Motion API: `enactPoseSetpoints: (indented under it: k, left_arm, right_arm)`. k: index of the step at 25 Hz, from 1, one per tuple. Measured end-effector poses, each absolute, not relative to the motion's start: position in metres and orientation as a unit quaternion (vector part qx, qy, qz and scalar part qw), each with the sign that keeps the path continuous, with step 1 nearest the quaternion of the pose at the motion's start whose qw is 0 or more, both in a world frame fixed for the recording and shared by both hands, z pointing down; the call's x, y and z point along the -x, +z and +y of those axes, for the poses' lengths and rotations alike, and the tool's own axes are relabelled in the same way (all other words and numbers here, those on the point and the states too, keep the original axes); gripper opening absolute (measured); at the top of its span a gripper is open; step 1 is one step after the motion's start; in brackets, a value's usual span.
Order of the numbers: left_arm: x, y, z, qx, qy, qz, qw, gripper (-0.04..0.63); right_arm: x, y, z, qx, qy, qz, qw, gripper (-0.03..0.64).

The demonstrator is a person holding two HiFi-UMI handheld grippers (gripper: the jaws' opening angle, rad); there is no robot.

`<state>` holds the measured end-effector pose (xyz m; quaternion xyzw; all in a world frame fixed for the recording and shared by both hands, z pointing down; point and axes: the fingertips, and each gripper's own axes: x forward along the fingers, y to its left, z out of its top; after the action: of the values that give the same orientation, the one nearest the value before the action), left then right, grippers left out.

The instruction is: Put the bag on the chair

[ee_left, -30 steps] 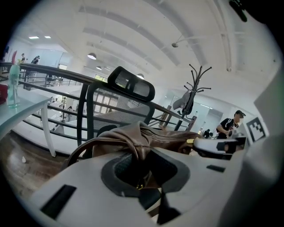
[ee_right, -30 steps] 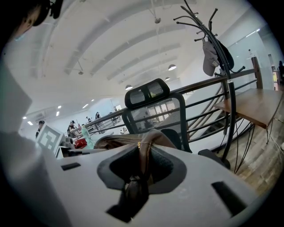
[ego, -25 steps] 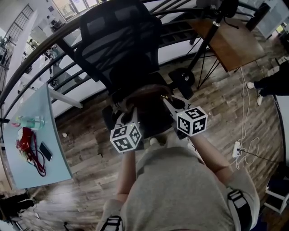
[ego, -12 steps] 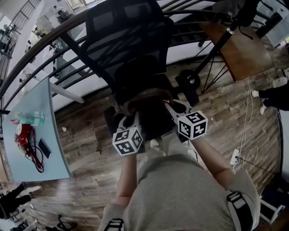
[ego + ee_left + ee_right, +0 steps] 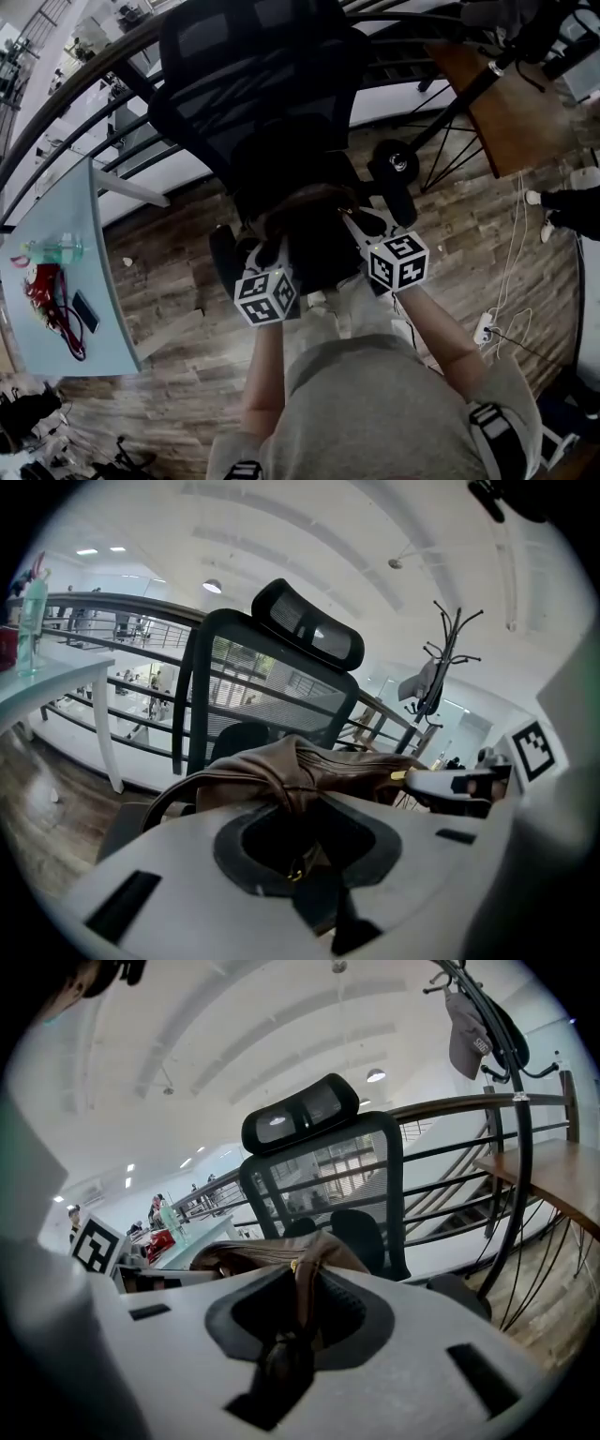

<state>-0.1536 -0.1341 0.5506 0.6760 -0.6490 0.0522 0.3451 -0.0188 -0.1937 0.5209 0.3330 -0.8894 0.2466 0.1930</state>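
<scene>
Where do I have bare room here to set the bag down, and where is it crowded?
Bare: the table end nearest you, past the phone; the floor between table and chair. Crowded: the table's middle, with bottle and phone. The bag hides the seat.

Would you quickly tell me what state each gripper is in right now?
Left gripper: closed on the brown bag.
Right gripper: closed on the same bag.

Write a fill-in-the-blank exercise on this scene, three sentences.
1. The left gripper and the right gripper are both ____ on the bag.
2. The bag's colour is ____.
3. The chair has a mesh back coloured ____.
Missing words: shut; brown; black.
</scene>
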Motion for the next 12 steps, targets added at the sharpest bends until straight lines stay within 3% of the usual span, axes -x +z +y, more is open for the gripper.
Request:
enactPoseSetpoints:
  k: [12]
  left_arm:
    - [0.154, 0.604, -0.151, -0.651, 0.068, -0.661, 0.367, 0.054]
  right_arm:
    - [0.017, 0.58, -0.212, -0.332, 0.271, -0.876, 0.221, 0.061]
